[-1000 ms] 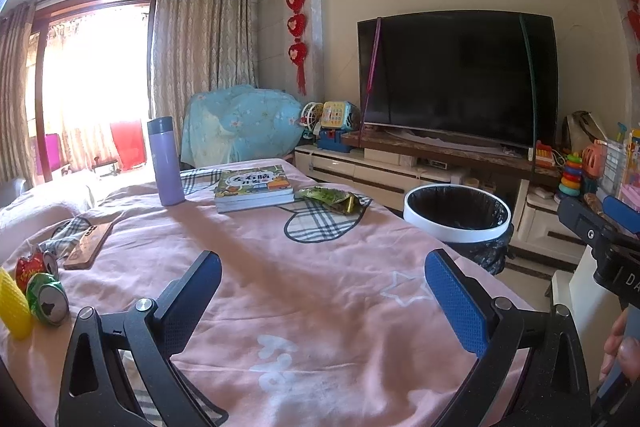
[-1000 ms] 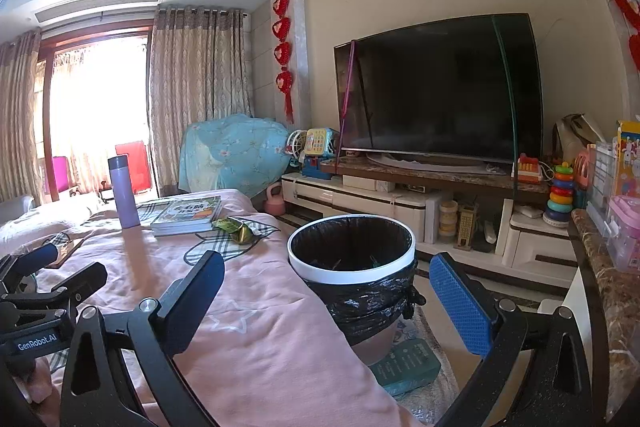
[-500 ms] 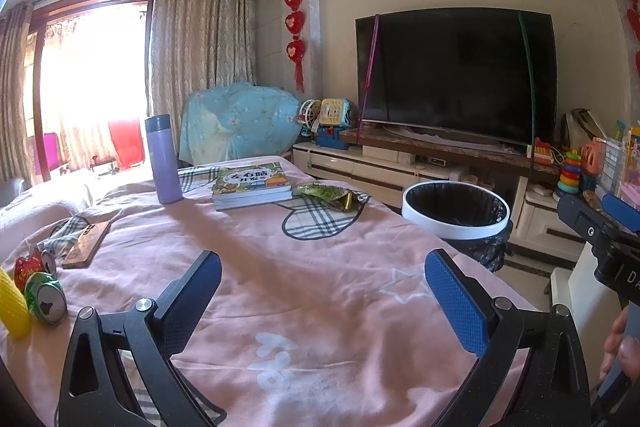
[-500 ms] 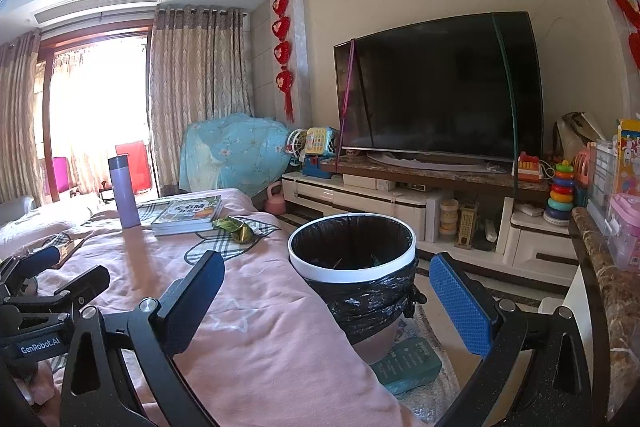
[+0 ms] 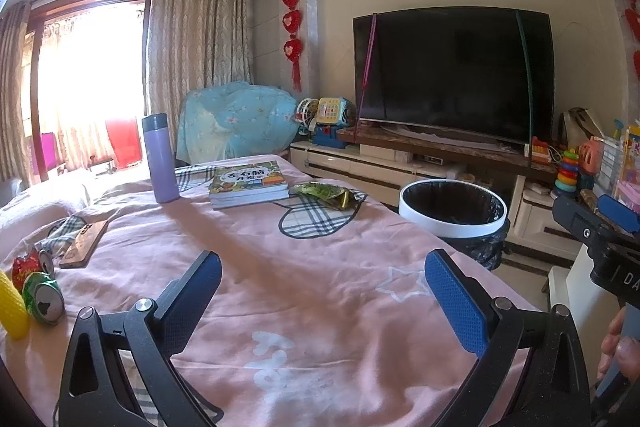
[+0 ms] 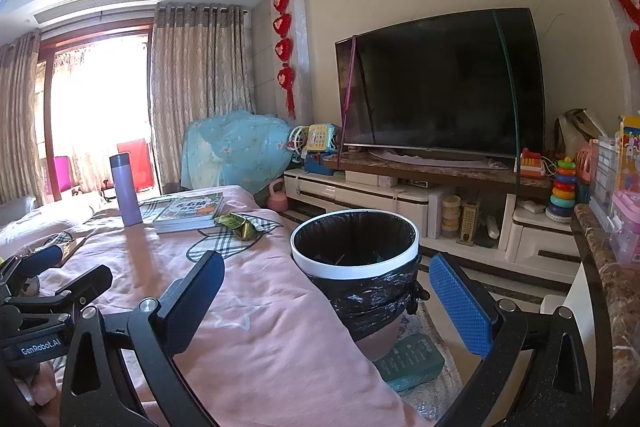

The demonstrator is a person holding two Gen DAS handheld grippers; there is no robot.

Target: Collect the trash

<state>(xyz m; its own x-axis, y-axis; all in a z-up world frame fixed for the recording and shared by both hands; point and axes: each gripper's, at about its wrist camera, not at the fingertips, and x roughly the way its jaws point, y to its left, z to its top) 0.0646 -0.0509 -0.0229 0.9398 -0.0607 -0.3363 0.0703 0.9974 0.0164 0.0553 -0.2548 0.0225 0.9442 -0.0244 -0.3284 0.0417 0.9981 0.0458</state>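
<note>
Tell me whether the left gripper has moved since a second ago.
Yes, slightly: in its own view, the bin, book and bottle slid down-left, so the left gripper turned a little up-right.

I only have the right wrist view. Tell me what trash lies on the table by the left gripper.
Observer: A crushed green can lies at the near left edge of the pink-covered table, left of the open left gripper.
Operator: List anything beside it.
Observer: A red can lies just behind it.
Operator: Go on.
Observer: A yellow corn-like object stands just left of the green can.
</note>
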